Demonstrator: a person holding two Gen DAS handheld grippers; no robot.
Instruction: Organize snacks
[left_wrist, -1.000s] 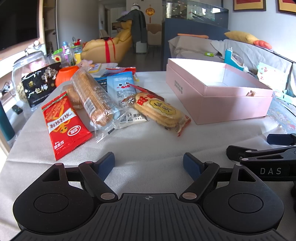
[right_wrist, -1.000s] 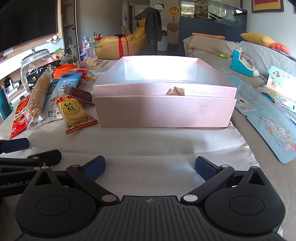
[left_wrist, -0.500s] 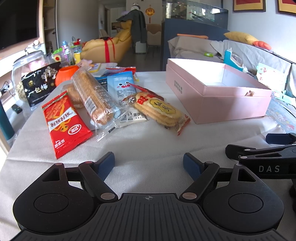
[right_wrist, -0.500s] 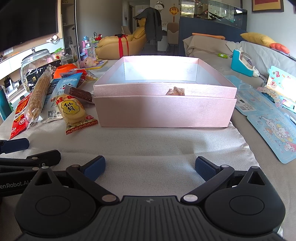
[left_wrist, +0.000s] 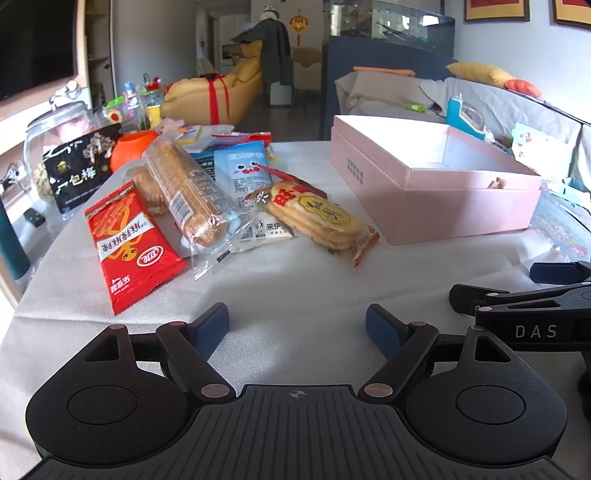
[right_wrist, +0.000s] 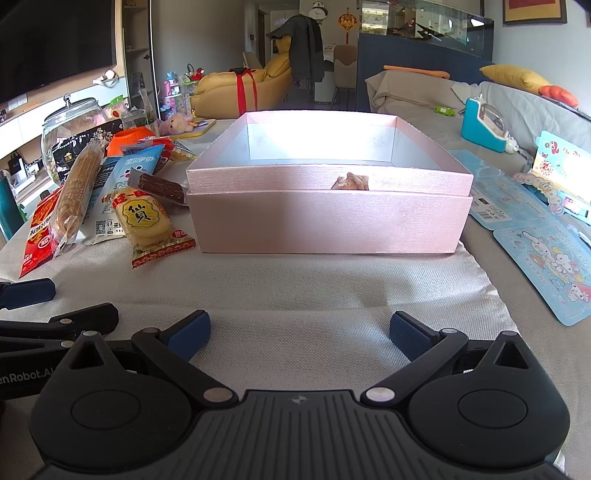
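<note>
Both grippers parked low over the tabletop (right_wrist: 295, 291), nothing taken up yet. Left gripper (left_wrist: 295, 325): jaws wide, empty. Right gripper (right_wrist: 299, 332): jaws wide, empty.

Snacks heaped left of the pink box (right_wrist: 328, 218), well apart from both grippers. Box open, apparently empty. Nearest item: rice cracker pack (left_wrist: 317, 218), lying flat just beside the box's left wall. Behind it, red sachet (left_wrist: 129, 243), long clear biscuit sleeve (left_wrist: 188, 192) resting atop a blue-white pouch (left_wrist: 243, 173).

Handling, judged from appearance: all light, film-wrapped, slippery and crinkly. Crackers and biscuits brittle; firm squeeze across the flat faces likely to snap them. Best hold: rice cracker pack across its narrow width near mid-length, or by the crimped end seal. Biscuit sleeve stiff but long; mid-length grip advised to avoid tipping.
</note>
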